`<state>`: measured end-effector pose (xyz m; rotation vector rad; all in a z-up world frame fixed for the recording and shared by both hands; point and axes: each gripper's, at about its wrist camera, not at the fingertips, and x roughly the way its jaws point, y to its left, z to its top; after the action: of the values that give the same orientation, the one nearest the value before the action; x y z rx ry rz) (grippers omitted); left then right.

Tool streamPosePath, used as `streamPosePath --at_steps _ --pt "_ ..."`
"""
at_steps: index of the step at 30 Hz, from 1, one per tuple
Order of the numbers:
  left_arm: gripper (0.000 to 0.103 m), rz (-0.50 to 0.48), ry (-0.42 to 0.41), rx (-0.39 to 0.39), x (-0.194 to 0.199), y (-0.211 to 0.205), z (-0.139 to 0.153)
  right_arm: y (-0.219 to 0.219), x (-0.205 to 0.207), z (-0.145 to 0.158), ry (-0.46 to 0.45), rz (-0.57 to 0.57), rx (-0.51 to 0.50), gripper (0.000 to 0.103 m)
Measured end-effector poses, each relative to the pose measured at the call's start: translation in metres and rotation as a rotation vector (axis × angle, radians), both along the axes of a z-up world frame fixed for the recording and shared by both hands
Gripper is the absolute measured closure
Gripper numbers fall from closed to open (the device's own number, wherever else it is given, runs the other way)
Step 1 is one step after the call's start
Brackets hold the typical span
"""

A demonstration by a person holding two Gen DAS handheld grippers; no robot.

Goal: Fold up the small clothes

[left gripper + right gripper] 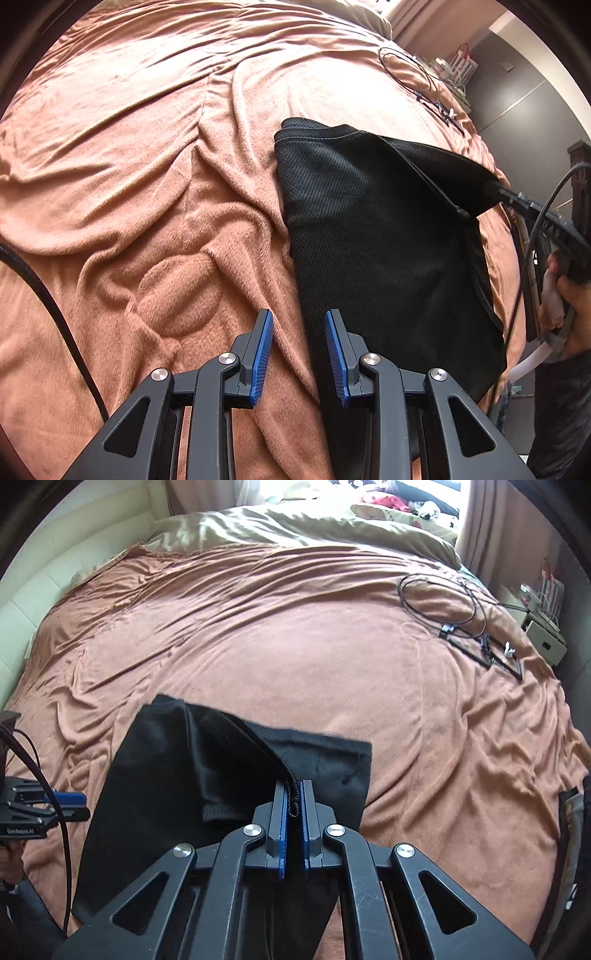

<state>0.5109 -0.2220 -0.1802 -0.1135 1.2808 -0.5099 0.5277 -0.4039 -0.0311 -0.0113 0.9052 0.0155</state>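
Observation:
A black mesh garment lies on the brown blanket. My right gripper is shut on its gathered elastic edge, and that side is lifted off the bed. The left wrist view shows this gripper at the right, pinching the raised corner, with a person's hand behind it. My left gripper stands open low over the garment's near left edge, its blue pads apart and pressing nothing. In the right wrist view the left gripper sits at the garment's left side.
Coiled black cables and a thin black frame lie on the blanket's far right. An olive duvet and a cream headboard bound the far end. A bedside unit stands at the right. A black cable crosses the near left.

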Motion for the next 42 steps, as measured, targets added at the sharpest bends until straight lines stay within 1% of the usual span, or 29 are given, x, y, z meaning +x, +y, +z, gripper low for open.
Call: streamPosePath --at_steps 3,6,9,12,15,16,17,18,19,20,23,26,27,29,33,37,39,42 --pt "0.072 -0.004 0.006 0.003 0.004 -0.003 -0.003 -0.003 0.005 0.009 -0.008 -0.018 -0.024 0.101" --pt "0.072 -0.011 0.003 0.006 0.006 -0.007 -0.003 -0.004 0.015 0.011 0.011 -0.039 -0.046 0.101" --pt "0.072 -0.014 0.002 0.011 0.009 -0.011 -0.004 -0.003 0.027 0.003 0.044 -0.056 -0.061 0.101" --pt "0.072 -0.016 0.004 0.016 0.011 -0.013 -0.006 -0.006 0.044 -0.009 0.088 -0.104 -0.09 0.1" --pt "0.072 -0.016 0.0 0.018 0.01 -0.013 -0.005 -0.008 0.051 -0.014 0.115 -0.157 -0.095 0.097" --pt "0.072 -0.016 -0.002 0.019 0.01 -0.013 -0.005 -0.008 0.052 -0.013 0.117 -0.163 -0.088 0.09" --pt "0.072 -0.016 -0.002 0.019 0.011 -0.013 -0.005 -0.007 0.052 -0.013 0.117 -0.165 -0.079 0.073" --pt "0.072 -0.015 0.0 0.019 0.012 -0.013 -0.005 -0.007 0.05 -0.011 0.115 -0.164 -0.071 0.062" --pt "0.072 -0.014 0.0 0.018 0.012 -0.013 -0.006 -0.007 0.047 -0.01 0.107 -0.166 -0.066 0.043" --pt "0.072 -0.013 0.0 0.018 0.012 -0.013 -0.006 -0.006 0.043 -0.007 0.093 -0.167 -0.064 0.041" --pt "0.072 -0.01 -0.001 0.018 0.012 -0.013 -0.006 0.0 0.031 -0.003 0.087 -0.124 -0.05 0.041" --pt "0.072 -0.011 -0.006 0.019 0.013 -0.013 -0.005 0.012 0.02 -0.005 0.108 -0.047 -0.034 0.04" --pt "0.072 -0.012 -0.008 0.021 0.014 -0.013 -0.005 0.018 0.018 -0.006 0.118 -0.026 -0.037 0.036" --pt "0.072 -0.01 -0.008 0.026 0.016 -0.014 -0.006 0.028 0.016 -0.01 0.133 0.013 -0.059 0.022" --pt "0.072 -0.004 -0.01 0.02 0.021 -0.014 -0.005 0.037 0.019 -0.019 0.167 0.071 -0.067 0.022" --pt "0.072 0.001 -0.012 0.017 0.029 -0.013 -0.007 0.034 0.031 -0.034 0.196 0.06 -0.062 0.022" --pt "0.072 0.005 -0.013 0.014 0.034 -0.013 -0.007 0.026 0.043 -0.043 0.196 0.02 -0.05 0.022" --pt "0.072 0.008 -0.014 0.002 0.042 -0.015 -0.007 0.012 0.054 -0.047 0.171 -0.065 -0.039 0.022"
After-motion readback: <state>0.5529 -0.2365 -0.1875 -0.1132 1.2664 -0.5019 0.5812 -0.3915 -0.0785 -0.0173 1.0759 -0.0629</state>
